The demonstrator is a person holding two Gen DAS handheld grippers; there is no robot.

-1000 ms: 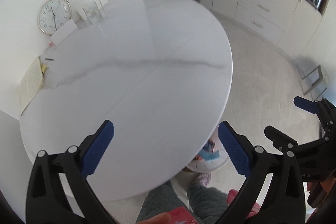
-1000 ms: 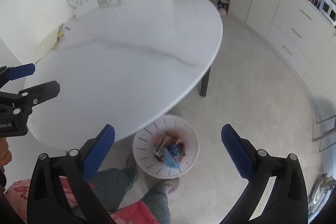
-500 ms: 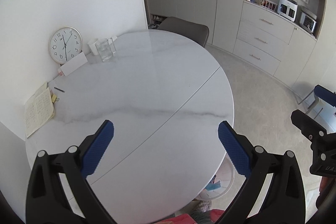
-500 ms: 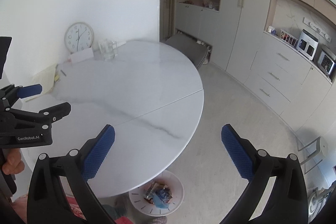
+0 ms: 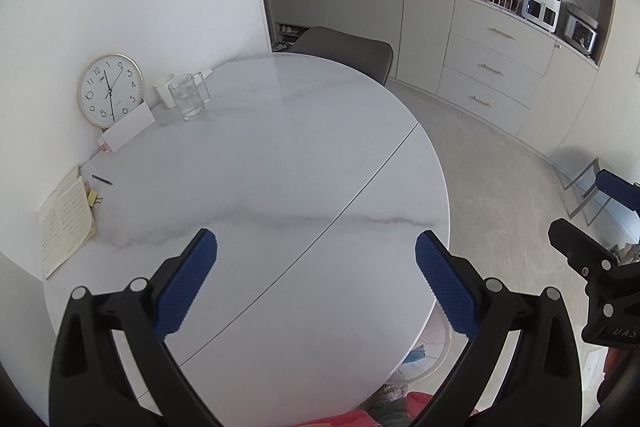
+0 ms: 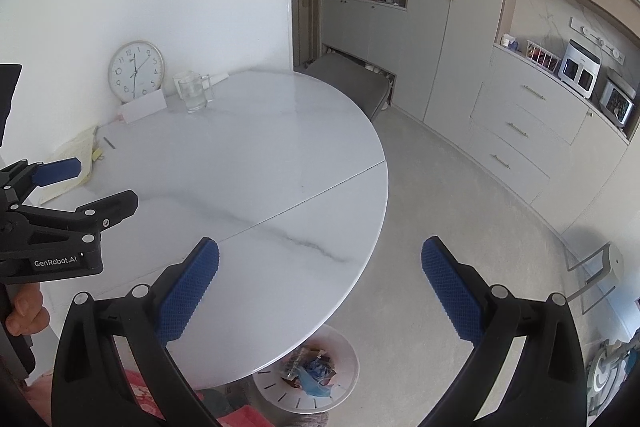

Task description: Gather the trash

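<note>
A: How are the two grippers held?

B: Both hover level above the near edge of the round surface (image 5: 280, 155). The left gripper (image 5: 316, 257) has its jaws spread wide with nothing between them; the right gripper (image 6: 320, 261) likewise, wide apart and empty. In the right wrist view the left tool shows side-on at the left edge, with a hand (image 6: 24, 311) wrapped round its grip.

A: And the trash?

B: It lies in a white bin (image 6: 344, 375) on the floor, tucked partly under the surface's near rim: crumpled wrappers (image 6: 308, 367) and a blue scrap on top.

A: What about materials?

B: The surface is glossy white marble-look stone with a grey vein and a thin straight seam across it. The finger pads (image 5: 188, 283) are blue, ribbed rubber on matte black plastic arms with silver rivets. The bin's wall is slotted.

A: Anything at the far side?

B: A round clock (image 5: 110, 89) leaning on the wall, a clear glass jug (image 5: 188, 101), a white card (image 5: 128, 127), and a yellowed notebook (image 5: 66, 221) by a pen.
</note>
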